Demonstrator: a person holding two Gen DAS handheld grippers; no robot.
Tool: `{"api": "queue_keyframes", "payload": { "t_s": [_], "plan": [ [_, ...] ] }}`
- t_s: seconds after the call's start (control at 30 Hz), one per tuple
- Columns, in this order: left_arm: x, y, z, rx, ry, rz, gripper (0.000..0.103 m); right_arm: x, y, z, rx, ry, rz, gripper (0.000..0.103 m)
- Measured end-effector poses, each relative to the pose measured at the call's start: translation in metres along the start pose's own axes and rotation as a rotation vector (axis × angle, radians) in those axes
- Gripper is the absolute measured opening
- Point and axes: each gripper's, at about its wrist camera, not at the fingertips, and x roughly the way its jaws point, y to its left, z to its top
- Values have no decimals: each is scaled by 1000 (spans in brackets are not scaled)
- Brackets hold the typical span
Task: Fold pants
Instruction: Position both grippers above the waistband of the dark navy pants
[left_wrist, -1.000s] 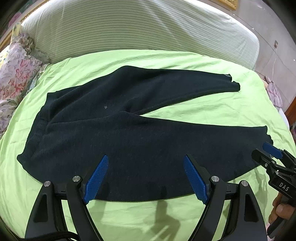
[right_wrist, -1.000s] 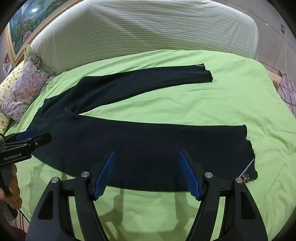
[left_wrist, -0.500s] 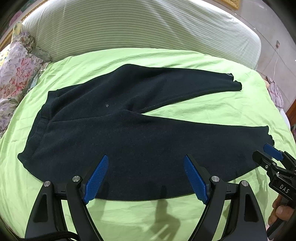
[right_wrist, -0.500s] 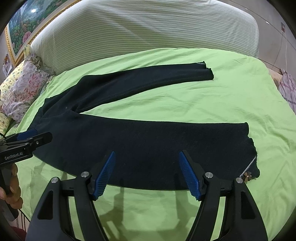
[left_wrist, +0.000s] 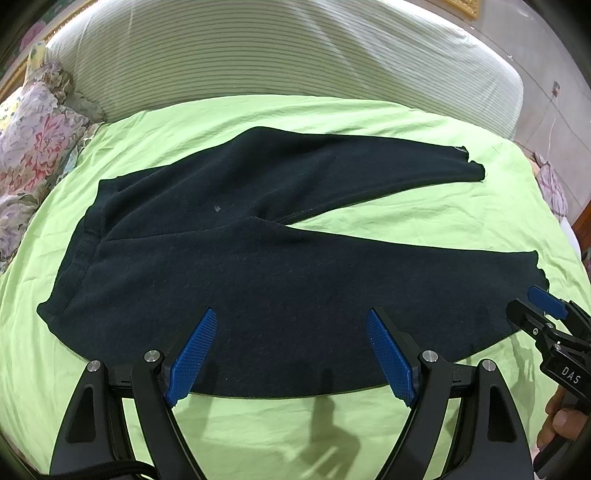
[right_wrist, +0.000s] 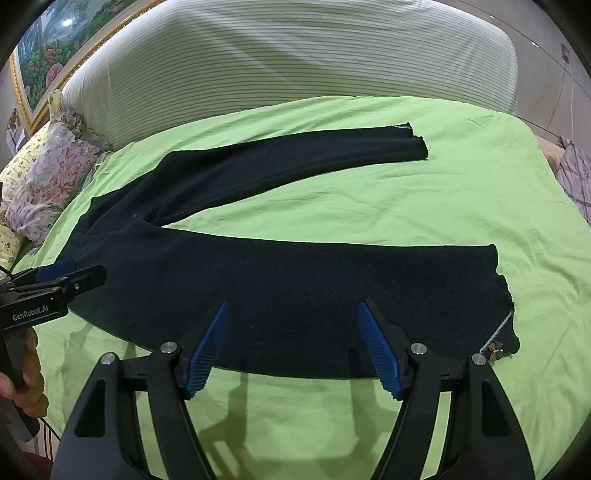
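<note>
- The pants (left_wrist: 258, 266) are spread flat on the green sheet (left_wrist: 424, 221), unfolded, with the two legs splayed apart in a V from the crotch.
- The waistband (left_wrist: 79, 254) is seen at the pants' left end; both cuffs lie at the right end, the far leg (right_wrist: 295, 162) angled away toward the striped headboard (right_wrist: 295, 55).
- No fold is visible yet, so the task is judged to be at its very start.
- The left gripper (left_wrist: 291, 352) is held wide apart, empty, above the pants' near edge.
- The right gripper (right_wrist: 293, 347) is likewise spread and grasps nothing, over the near leg (right_wrist: 332, 280).
- Everything is judged to be left: one leg laid over the other, then the length folded.
</note>
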Motion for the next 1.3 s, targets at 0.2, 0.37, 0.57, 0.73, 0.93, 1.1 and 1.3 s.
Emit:
{"api": "queue_keyframes", "payload": {
  "t_s": [0.2,0.37,0.57,0.73,0.93,1.1,1.3],
  "plan": [
    [2,1,1,-5,6,-3,84,1,1,0,2,8,2,73],
    [4,2,2,-3,11,-4,84,3,0,-1,3,10,3,73],
    [8,3,4,-4,20,-5,84,6,0,1,5,16,4,74],
    [12,3,5,-4,28,-6,84,9,-2,3,7,21,7,74],
    [16,3,5,-7,40,-13,84,12,-3,4,9,26,7,74],
    [19,2,5,-6,51,-20,84,14,-3,4,14,33,12,74],
    [21,4,10,6,68,-46,84,14,-5,7,38,36,20,74]
  ]
}}
